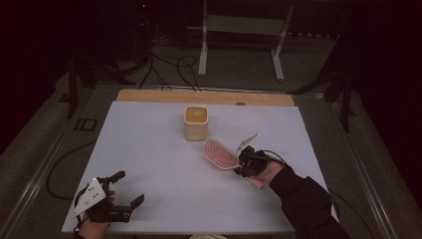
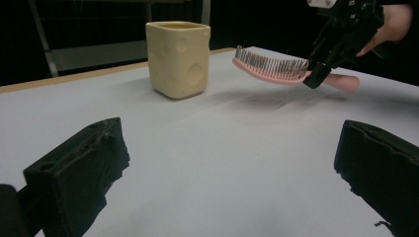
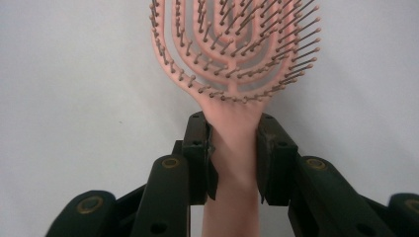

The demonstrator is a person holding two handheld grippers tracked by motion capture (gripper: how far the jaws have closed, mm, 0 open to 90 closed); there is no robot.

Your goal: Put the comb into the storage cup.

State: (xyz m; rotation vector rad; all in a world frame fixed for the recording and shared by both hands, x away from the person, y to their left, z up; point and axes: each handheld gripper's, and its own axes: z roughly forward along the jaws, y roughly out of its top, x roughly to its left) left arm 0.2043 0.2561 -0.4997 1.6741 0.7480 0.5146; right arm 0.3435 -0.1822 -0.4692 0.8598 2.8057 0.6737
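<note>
Resting low at table's near-left corner, left gripper [image 1: 130,188]: jaws spread wide, nothing between | cream cup [image 1: 195,123] mid-table | pink hairbrush [image 1: 221,154] lifted off table just right of cup, bristles up, head toward cup, handle toward person | right gripper [image 1: 242,163]: jaws clamped on brush neck

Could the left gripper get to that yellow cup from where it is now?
Probably yes. The left gripper sits open near the table's front edge, and bare white table lies between it and the yellow cup. The pink hairbrush, held up by the right gripper, stays off to one side.
</note>
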